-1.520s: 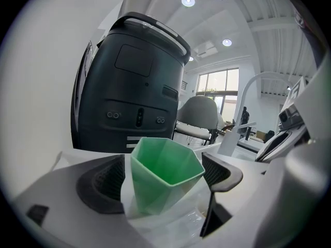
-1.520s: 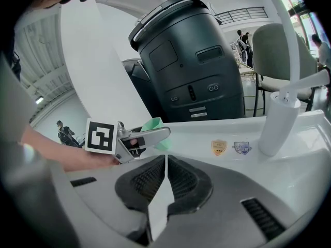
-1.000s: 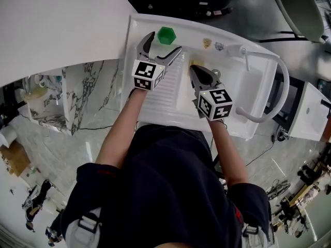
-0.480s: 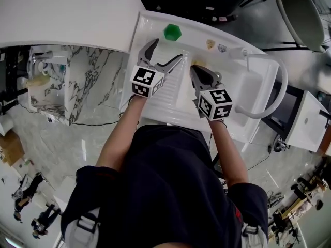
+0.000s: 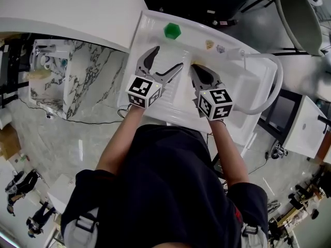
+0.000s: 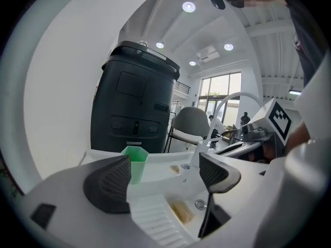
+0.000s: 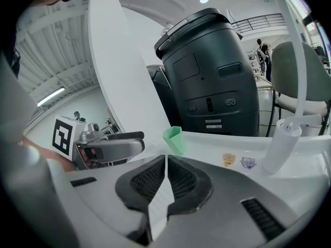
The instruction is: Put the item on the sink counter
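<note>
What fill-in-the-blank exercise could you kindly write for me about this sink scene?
1. The cup standing on the sink counter is ____ in colour.
2. Of the left gripper and the right gripper, the one with its jaws shut is the ____ one.
3. The cup stands nearer to the ____ gripper.

Missing words: green; right; left.

L gripper (image 6: 165, 177) agape (green cup (image 6: 136, 162) beyond)
</note>
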